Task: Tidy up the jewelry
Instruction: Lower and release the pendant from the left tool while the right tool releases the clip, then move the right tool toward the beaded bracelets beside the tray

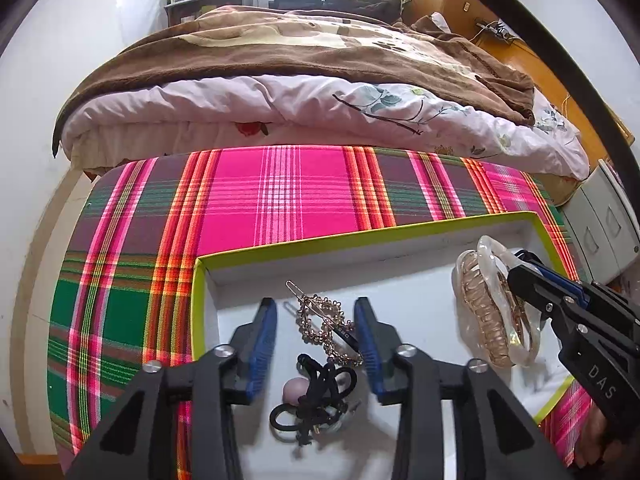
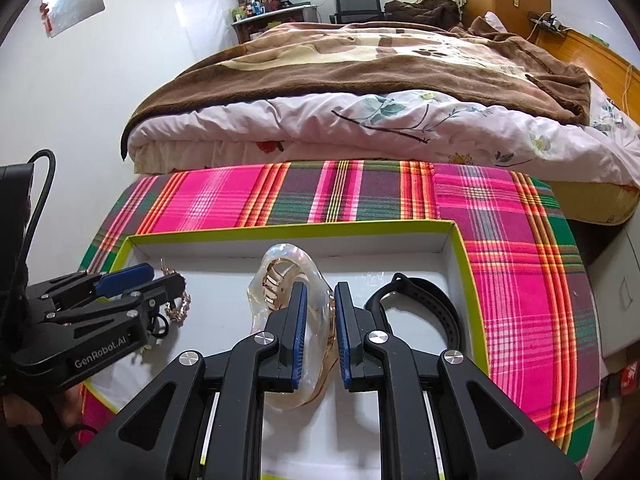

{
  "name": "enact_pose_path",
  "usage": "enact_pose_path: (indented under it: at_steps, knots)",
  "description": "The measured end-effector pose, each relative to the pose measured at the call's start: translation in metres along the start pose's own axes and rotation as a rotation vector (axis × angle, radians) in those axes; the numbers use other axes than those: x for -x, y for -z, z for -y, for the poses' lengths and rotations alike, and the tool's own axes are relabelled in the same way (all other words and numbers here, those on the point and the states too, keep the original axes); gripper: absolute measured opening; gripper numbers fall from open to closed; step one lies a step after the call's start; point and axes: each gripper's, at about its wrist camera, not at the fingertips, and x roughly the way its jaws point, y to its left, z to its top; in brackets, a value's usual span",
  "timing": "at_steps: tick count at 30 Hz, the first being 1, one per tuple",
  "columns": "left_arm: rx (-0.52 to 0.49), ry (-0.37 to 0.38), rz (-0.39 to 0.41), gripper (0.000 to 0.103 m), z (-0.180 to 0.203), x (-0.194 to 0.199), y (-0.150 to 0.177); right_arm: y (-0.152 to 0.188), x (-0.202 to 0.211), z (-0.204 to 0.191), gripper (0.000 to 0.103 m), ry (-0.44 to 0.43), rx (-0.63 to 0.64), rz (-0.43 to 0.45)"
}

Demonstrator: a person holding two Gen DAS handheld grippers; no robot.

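Note:
A white tray with a lime-green rim [image 1: 360, 236] [image 2: 280, 226] lies on the plaid cloth. My right gripper [image 2: 320, 300] [image 1: 516, 276] is shut on a clear pearly hair claw clip [image 2: 280, 272] [image 1: 492, 312] and holds it over the tray. My left gripper [image 1: 316, 320] [image 2: 160, 276] is open above a gold beaded hair clip [image 1: 324, 320] [image 2: 180, 304]. A black hair tie with a pink bead [image 1: 316, 396] lies below it in the tray. A black strap [image 2: 432, 304] lies in the tray's right part.
The tray sits on a plaid-covered table [image 1: 280, 192] [image 2: 520, 260] in front of a bed with a brown blanket [image 1: 300, 48] [image 2: 360, 64]. A white cabinet [image 1: 604, 228] stands at the right.

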Motion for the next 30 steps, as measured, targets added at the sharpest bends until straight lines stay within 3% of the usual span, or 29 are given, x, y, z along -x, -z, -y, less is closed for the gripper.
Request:
enact_pose_path:
  at_steps: [5, 11, 14, 18, 30]
  knots:
    - [-0.005, -0.007, 0.021, 0.054, 0.002, 0.013, 0.003, 0.001, 0.011, 0.001, 0.024, -0.012, -0.002, 0.02]
    - [-0.017, 0.004, 0.06, 0.063, 0.005, 0.04, 0.011, 0.008, 0.034, 0.003, 0.025, -0.026, -0.005, 0.053]
    - [-0.011, 0.012, 0.083, 0.063, 0.004, 0.059, 0.02, 0.015, 0.049, 0.006, 0.026, -0.035, -0.003, 0.075]
    - [-0.005, 0.007, 0.118, 0.064, 0.001, 0.084, 0.036, 0.029, 0.069, 0.011, 0.039, -0.037, -0.002, 0.095]
    - [0.03, 0.011, 0.165, 0.068, -0.014, 0.138, 0.103, 0.083, 0.105, 0.02, 0.039, -0.025, 0.001, 0.11]
